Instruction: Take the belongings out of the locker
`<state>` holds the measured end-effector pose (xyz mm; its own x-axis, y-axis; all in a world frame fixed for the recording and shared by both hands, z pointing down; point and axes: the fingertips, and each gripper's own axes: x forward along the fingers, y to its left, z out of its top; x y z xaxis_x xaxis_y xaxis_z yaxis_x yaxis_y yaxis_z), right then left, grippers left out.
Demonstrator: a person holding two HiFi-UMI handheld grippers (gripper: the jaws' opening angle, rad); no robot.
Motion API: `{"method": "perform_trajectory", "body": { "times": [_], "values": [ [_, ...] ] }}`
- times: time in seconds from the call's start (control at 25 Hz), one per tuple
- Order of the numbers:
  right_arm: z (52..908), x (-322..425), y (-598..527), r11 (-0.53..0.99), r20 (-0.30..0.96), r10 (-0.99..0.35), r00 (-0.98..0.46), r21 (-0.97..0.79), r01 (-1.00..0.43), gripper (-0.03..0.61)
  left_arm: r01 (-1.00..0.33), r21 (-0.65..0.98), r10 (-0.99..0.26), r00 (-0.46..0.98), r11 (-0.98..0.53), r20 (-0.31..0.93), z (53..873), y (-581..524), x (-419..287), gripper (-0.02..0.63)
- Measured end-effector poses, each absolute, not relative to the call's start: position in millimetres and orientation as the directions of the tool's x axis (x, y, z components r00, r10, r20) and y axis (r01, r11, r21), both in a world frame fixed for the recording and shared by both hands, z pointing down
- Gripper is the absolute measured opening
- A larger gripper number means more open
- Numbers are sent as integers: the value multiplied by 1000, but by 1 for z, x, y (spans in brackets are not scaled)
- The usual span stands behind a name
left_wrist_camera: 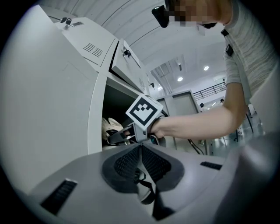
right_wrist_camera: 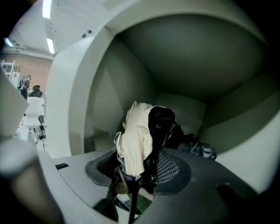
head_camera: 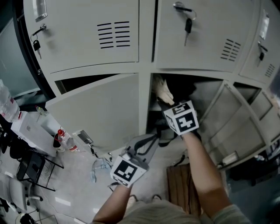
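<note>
Right tool (right_wrist_camera: 138, 168): jaws clamped on a cream-and-black cloth bundle (right_wrist_camera: 139, 131). The cloth stands up from between the pads. The tool is at the mouth of the open locker (head_camera: 210, 100), with the bundle just inside the opening.

Further back on the locker floor there's a dark crumpled item (right_wrist_camera: 199, 148), apart from the bundle. Can't tell what it is.

Left tool (left_wrist_camera: 141, 159): jaws together, pinching a thin dark strap (left_wrist_camera: 144, 186) that hangs down between them. This tool sits outside the locker, lower than the opening and to its left, pointing at the right tool's marker cube (left_wrist_camera: 144, 109).

The locker door (head_camera: 240, 127) is swung open to the right. Keys (head_camera: 188, 26) hang in the lock of the upper door above.

Writing: the plate on the top-left door (head_camera: 40, 8) is too small to read. Same for the label on the red-capped bottle (head_camera: 64, 139) on the floor at left.
</note>
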<state>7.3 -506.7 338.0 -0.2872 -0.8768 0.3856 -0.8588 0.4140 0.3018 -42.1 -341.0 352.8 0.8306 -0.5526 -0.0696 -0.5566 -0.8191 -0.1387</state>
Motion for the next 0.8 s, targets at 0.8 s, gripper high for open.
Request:
{"method": "perform_trajectory", "body": {
  "times": [0.8],
  "values": [
    [348,34,-382,481,31,-876,-481,120,-868,213,-515,-97,-517,856,-852,-4,373,-339,-24,3]
  ]
}}
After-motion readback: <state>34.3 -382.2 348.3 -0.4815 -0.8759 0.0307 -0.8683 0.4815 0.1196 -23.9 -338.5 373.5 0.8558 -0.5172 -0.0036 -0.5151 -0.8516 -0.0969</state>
